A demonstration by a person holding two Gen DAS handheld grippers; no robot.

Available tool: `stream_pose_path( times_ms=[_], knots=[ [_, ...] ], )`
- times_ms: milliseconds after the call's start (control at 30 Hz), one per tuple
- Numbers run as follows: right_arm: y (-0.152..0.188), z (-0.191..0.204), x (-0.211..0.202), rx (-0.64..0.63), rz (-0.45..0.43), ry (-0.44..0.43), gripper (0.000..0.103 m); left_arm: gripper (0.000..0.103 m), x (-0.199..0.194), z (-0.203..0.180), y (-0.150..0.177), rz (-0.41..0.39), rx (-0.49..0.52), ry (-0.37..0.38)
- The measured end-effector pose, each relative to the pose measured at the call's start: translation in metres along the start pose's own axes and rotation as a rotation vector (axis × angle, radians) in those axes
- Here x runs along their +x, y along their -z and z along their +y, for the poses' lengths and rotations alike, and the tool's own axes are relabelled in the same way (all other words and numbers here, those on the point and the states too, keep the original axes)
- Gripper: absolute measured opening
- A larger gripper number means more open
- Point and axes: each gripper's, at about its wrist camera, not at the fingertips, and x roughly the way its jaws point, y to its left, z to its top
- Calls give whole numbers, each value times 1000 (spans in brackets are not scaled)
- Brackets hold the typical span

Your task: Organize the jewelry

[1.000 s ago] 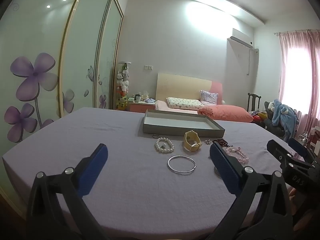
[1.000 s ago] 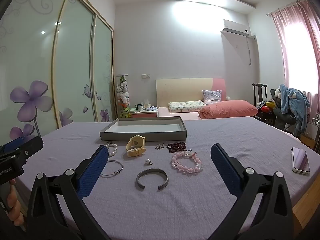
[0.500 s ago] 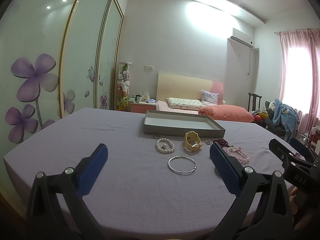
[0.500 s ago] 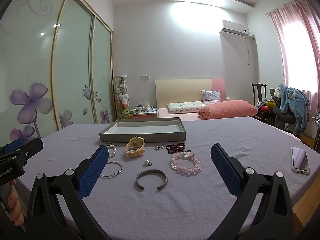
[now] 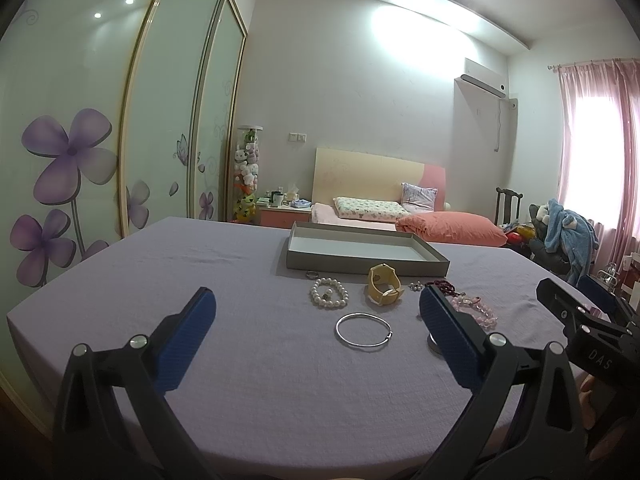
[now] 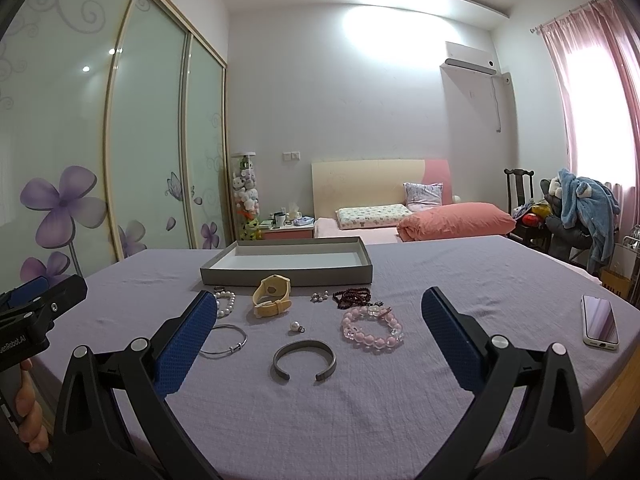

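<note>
Left claw (image 5: 316, 312): spread wide, nothing between its blue pads, held above the near part of the worktop.
Right claw (image 6: 318, 308): spread wide as well, holding nothing; its tip enters the left view at the right edge.
Hidden: in the left view the right pad covers most of the grey cuff bracelet (image 6: 304, 359) and part of the pink bead bracelet (image 6: 372, 329); in the right view the left pad cuts off part of the pearl bracelet (image 5: 329, 297) and the thin silver bangle (image 5: 363, 329).
Hard to make out: small ring (image 5: 311, 275) just in front of the tray; a tiny cluster, perhaps earrings (image 6: 319, 297), too small to identify; loose pearl pendant (image 6: 296, 326) beside the cuff.
Jewelry position: all pieces lie on the worktop in front of the tray, none inside it.
Tray (image 6: 224, 270): shallow grey box, pale inside, no jewelry visible in it.
Other pieces: yellow watch (image 6: 273, 295) on its side near the tray; dark red bead string (image 6: 354, 297) behind the pink bracelet.
Worktop (image 6: 460, 276): lilac cloth, lightly creased; phone (image 6: 599, 321) face up near the right edge.
Room: bed (image 6: 400, 216) with pink bedding behind; sliding wardrobe doors (image 6: 140, 140) with purple flowers at left; pink curtain (image 6: 592, 92) at right.
Person: fingers (image 6: 30, 408) on the left handle, cut off by the frame edge.
</note>
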Motion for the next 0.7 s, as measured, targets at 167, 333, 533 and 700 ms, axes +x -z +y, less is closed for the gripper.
stream_pose_path(
  times_ms=[167,333,533,700],
  knots=[
    [0,0,0,0,1,-1,101,99,0,-1,1,-1,0,0],
    [0,0,0,0,0,-1,101,99,1,-1,2,0,-3,-2],
    [0,1,0,1,3,-2,101,99,1,0,2,2,-6,-2],
    [0,1,0,1,4,-2,101,99,1,0,2,3,-6,-3]
  ],
)
